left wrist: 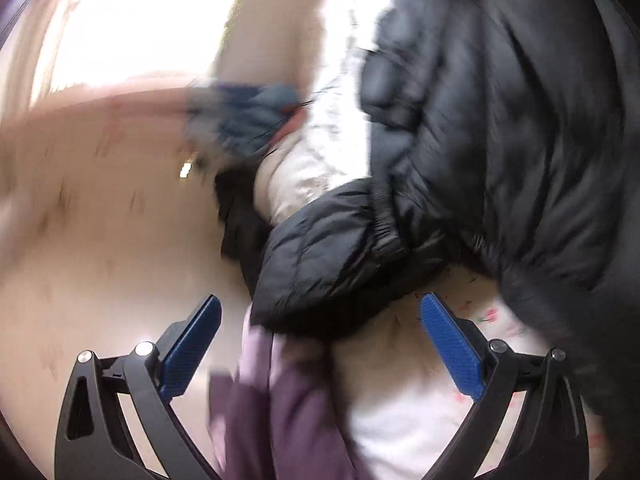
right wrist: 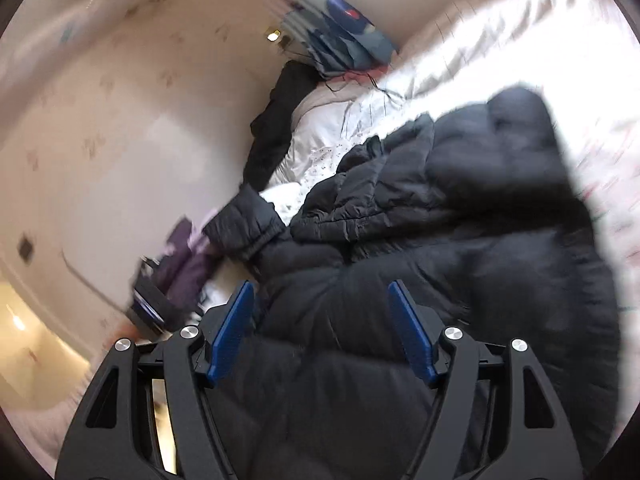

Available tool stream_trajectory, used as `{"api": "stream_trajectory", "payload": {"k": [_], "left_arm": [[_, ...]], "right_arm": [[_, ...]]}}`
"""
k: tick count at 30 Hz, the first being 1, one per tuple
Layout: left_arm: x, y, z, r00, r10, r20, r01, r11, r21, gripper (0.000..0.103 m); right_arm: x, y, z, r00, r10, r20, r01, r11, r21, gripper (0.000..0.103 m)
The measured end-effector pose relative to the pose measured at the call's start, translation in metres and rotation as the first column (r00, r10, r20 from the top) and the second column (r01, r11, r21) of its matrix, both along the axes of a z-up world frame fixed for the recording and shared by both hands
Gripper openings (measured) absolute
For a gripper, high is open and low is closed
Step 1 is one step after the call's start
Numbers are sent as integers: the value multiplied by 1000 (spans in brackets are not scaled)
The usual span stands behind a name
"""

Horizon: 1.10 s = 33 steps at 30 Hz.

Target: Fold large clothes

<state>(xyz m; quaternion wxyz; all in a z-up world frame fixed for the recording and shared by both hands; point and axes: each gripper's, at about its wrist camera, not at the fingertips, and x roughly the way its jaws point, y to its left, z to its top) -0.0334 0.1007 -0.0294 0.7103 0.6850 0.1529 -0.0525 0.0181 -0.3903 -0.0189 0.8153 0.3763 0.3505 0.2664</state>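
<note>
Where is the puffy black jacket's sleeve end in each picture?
Left wrist view: the black jacket's cuff sits at centre, just above the open blue fingers.
Right wrist view: the cuff is left of centre, beside the jacket's body.
Shared landmark: the purple cloth below the cuff.

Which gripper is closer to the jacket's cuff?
Left. The left gripper is open just below the cuff, which lies right ahead. The right gripper is open over the jacket body, cuff off to its left.

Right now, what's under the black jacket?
The black jacket lies on a white bedsheet, which shows around it. By its cuff a purple garment pokes out. Anything else beneath the bulk is covered.
</note>
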Motion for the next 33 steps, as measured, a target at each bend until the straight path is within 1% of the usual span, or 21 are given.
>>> {"api": "stream_trajectory", "payload": {"k": [4, 7, 9, 10, 11, 12, 13, 14, 15, 16, 17, 19, 20, 21, 22, 24, 25, 26, 29, 31, 33], "left_arm": [[39, 3, -32, 997, -67, -34, 72, 984, 163, 96], [64, 2, -49, 996, -69, -49, 78, 978, 194, 96], [81, 1, -56, 994, -64, -93, 83, 973, 217, 96], [90, 0, -58, 988, -42, -149, 74, 973, 219, 94], [95, -2, -60, 981, -16, -195, 58, 975, 212, 87], [103, -6, -59, 959, 27, -281, 27, 982, 188, 81], [112, -8, -54, 932, 75, -354, -26, 990, 140, 61], [124, -10, -42, 899, 128, -420, -115, 992, 57, 47], [131, -10, -30, 886, 149, -439, -170, 985, -9, 39], [138, -9, -14, 877, 155, -455, -228, 968, -108, 21], [144, -6, 1, 864, 157, -478, -279, 941, -194, 15], [149, 2, 33, 844, 130, -519, -358, 859, -367, 11], [149, 7, 54, 837, 99, -538, -392, 794, -464, 11], [148, 11, 67, 835, 71, -545, -406, 749, -524, 10], [145, 15, 87, 832, 22, -554, -421, 675, -606, 10], [145, 20, 113, 835, -42, -548, -435, 560, -705, 10], [142, 24, 132, 838, -88, -538, -441, 470, -764, 10], [137, 25, 144, 841, -124, -527, -441, 405, -800, 10], [132, 19, 176, 848, -227, -479, -433, 223, -873, 10], [126, 6, 193, 851, -293, -437, -414, 140, -900, 10], [123, -6, 201, 848, -339, -408, -410, 71, -910, 10]], "right_arm": [[21, 19, -33, 994, 49, -95, -49, 999, 5, 67], [9, 23, -32, 993, 78, -86, -81, 996, -32, 66], [5, 21, -37, 992, 75, -103, -75, 997, 0, 66], [2, 19, -38, 991, 72, -111, -70, 997, 19, 66], [3, 18, -40, 991, 68, -117, -65, 997, 35, 66], [2, 16, -41, 991, 63, -120, -58, 997, 48, 66], [2, 15, -40, 991, 57, -119, -51, 998, 47, 67], [-2, 13, -37, 992, 52, -113, -48, 998, 41, 67], [-3, 13, -34, 993, 47, -105, -44, 999, 26, 67], [-6, 11, -31, 994, 44, -98, -43, 999, 6, 66], [-7, 13, -26, 996, 29, -82, -33, 999, -40, 67], [-13, 16, -16, 999, 4, -43, -10, 990, -140, 67], [-15, 19, -8, 1000, -6, -8, 4, 980, -198, 66], [-13, 22, 3, 999, -13, 38, 22, 967, -254, 66], [-10, 24, 9, 998, -13, 63, 30, 960, -280, 67], [5, 25, 24, 993, -42, 107, 76, 940, -334, 70], [15, 23, 30, 989, -65, 129, 108, 926, -361, 72], [23, 22, 33, 986, -83, 142, 132, 914, -385, 76], [46, 14, 26, 978, -151, 146, 201, 875, -440, 76], [58, 9, 2, 980, -185, 74, 196, 839, -507, 76], [76, 8, -35, 986, -137, -97, 58, 821, -568, 77]]}}
